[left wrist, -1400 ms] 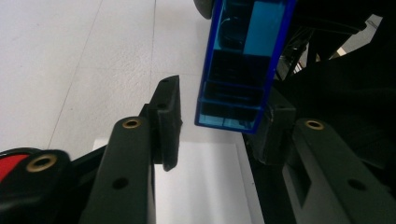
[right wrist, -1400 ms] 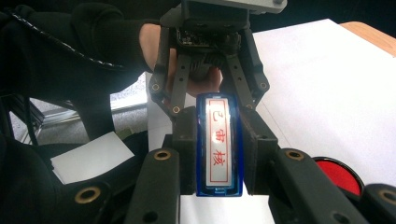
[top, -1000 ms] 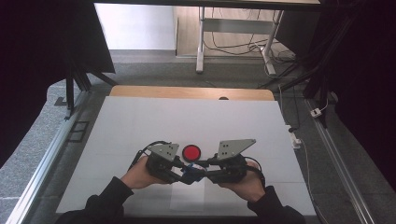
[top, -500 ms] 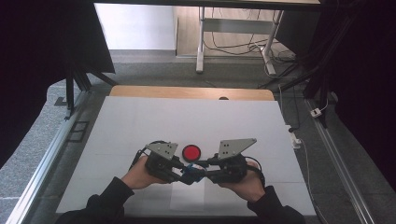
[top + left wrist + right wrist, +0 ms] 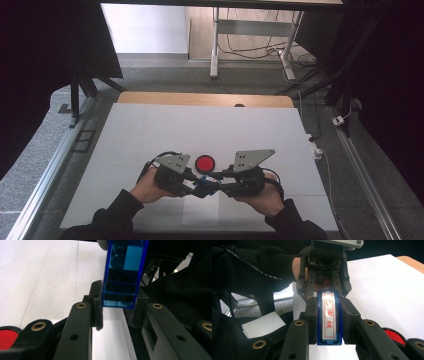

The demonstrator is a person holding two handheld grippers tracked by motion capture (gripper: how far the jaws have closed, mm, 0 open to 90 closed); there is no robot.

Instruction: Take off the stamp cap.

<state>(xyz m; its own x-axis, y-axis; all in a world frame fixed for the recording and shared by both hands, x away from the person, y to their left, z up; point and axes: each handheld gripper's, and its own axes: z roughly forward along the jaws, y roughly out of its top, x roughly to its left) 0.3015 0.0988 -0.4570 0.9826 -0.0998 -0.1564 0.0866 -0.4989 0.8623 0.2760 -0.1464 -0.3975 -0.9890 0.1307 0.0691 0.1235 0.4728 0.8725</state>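
A small blue translucent block [image 5: 329,317] with a white label and red characters is held above the white table mat [image 5: 150,130] near its front. My right gripper [image 5: 329,321] is shut on one end, its pads pressing both long sides. My left gripper [image 5: 119,306] faces it and is shut on the other end of the blue block [image 5: 122,277]. In the high view the two grippers meet tip to tip, left gripper [image 5: 192,184] and right gripper [image 5: 216,186], with the block [image 5: 202,186] between them. A hand holds each one.
A round red disc [image 5: 204,162] lies on the mat just behind the jaws; it is also at the edge of the gripper views [image 5: 393,336]. A loose white sheet [image 5: 200,212] lies under the hands. A wooden strip [image 5: 200,99] borders the far edge.
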